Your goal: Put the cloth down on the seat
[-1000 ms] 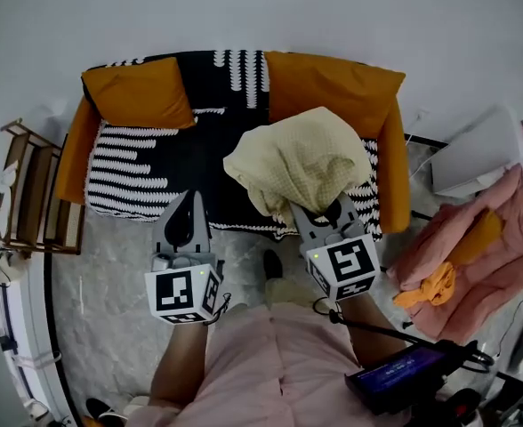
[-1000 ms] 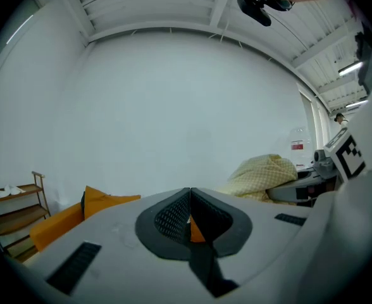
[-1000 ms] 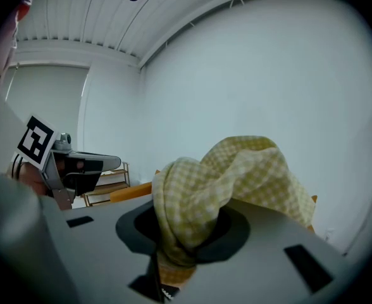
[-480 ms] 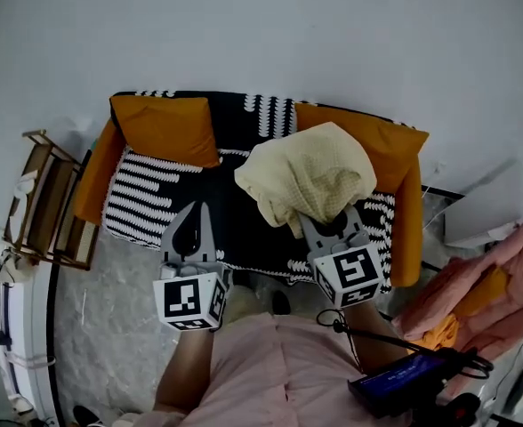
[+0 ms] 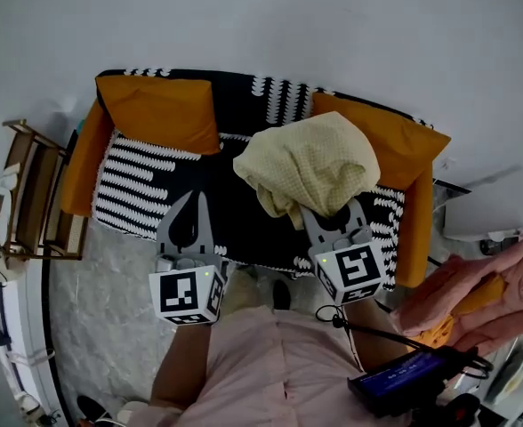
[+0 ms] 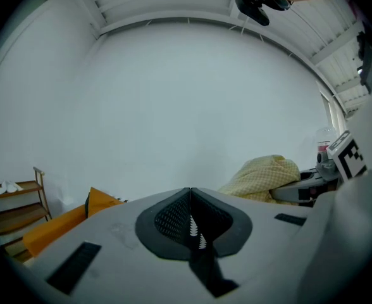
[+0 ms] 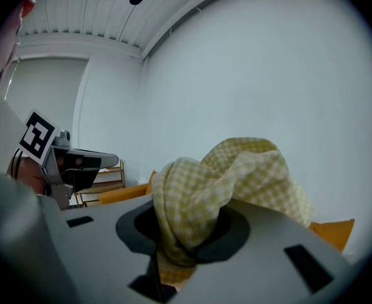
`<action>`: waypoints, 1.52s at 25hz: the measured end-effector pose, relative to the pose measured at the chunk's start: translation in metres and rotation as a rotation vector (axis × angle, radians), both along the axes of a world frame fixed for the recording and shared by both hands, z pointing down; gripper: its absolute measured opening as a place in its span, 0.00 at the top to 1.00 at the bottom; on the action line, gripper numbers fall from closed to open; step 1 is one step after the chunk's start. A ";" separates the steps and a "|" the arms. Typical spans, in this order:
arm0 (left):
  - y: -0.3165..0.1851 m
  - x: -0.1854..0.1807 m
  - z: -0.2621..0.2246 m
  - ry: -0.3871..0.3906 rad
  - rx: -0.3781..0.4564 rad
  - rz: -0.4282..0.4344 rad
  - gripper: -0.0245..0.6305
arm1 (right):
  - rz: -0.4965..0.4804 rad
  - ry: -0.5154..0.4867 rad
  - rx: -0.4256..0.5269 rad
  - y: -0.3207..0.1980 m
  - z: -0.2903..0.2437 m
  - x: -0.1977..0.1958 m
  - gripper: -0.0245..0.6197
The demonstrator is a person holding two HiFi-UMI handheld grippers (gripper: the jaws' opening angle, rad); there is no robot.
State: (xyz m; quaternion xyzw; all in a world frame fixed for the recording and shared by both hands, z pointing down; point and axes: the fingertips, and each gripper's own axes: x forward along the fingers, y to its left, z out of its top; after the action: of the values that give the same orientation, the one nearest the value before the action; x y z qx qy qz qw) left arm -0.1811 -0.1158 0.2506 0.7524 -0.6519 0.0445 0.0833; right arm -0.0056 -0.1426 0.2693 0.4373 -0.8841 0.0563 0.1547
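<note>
Striped sofa seat (image 5: 137,198) lies open across its left and middle. The left cushion (image 5: 159,114) and right cushion (image 5: 395,140), both orange, fill the far corners. A yellow cloth (image 5: 308,163) hangs over the seat's right part. A wooden rack (image 5: 30,194) stands beside the sofa's left arm, and a pink heap (image 5: 466,287) lies near right.

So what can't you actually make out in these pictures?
Head view: the cloth hides the sofa seat beneath it and the tips of the right gripper.
Head view: the pink fabric pile is cut off by the right edge.
Left gripper view: the bottle label is too small to read.
</note>
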 end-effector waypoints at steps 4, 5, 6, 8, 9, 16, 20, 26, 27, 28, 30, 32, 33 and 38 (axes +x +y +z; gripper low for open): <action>-0.037 -0.016 0.026 0.017 -0.036 0.023 0.95 | 0.004 0.027 -0.042 -0.033 0.028 -0.020 0.81; -0.045 -0.019 0.032 0.020 -0.045 0.027 0.95 | 0.006 0.033 -0.057 -0.040 0.037 -0.024 0.81; -0.052 -0.023 0.039 0.023 -0.054 0.030 0.95 | 0.008 0.038 -0.074 -0.047 0.047 -0.027 0.81; -0.065 -0.030 0.053 0.026 -0.073 0.036 0.95 | 0.012 0.047 -0.104 -0.060 0.065 -0.033 0.81; -0.071 -0.034 0.060 0.027 -0.084 0.039 0.95 | 0.014 0.051 -0.119 -0.066 0.074 -0.036 0.81; -0.095 -0.037 0.090 0.031 -0.160 0.064 0.95 | 0.018 0.088 -0.242 -0.078 0.132 -0.037 0.80; -0.117 -0.037 0.122 0.014 -0.187 0.080 0.95 | 0.005 0.107 -0.287 -0.096 0.182 -0.037 0.80; -0.126 -0.002 0.146 -0.003 -0.246 0.136 0.95 | 0.034 0.114 -0.357 -0.094 0.219 -0.009 0.80; -0.129 0.000 0.154 -0.001 -0.257 0.140 0.95 | 0.036 0.119 -0.373 -0.096 0.230 -0.009 0.80; -0.133 0.000 0.163 0.002 -0.268 0.142 0.95 | 0.037 0.127 -0.389 -0.098 0.242 -0.009 0.80; -0.141 0.001 0.180 0.008 -0.288 0.147 0.95 | 0.041 0.144 -0.419 -0.104 0.266 -0.009 0.79; -0.146 0.002 0.196 0.011 -0.306 0.153 0.95 | 0.048 0.162 -0.444 -0.110 0.289 -0.007 0.79; -0.149 0.002 0.203 0.013 -0.315 0.155 0.95 | 0.053 0.171 -0.457 -0.113 0.299 -0.006 0.79; -0.146 -0.004 0.225 0.030 -0.361 0.149 0.95 | 0.056 0.210 -0.517 -0.120 0.335 -0.006 0.75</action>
State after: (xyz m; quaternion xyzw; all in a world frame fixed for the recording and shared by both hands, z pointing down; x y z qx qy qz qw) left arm -0.1853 -0.2622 0.4758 0.7721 -0.5745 0.1556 0.2228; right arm -0.0118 -0.2624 0.6040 0.4110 -0.8071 0.2387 0.3502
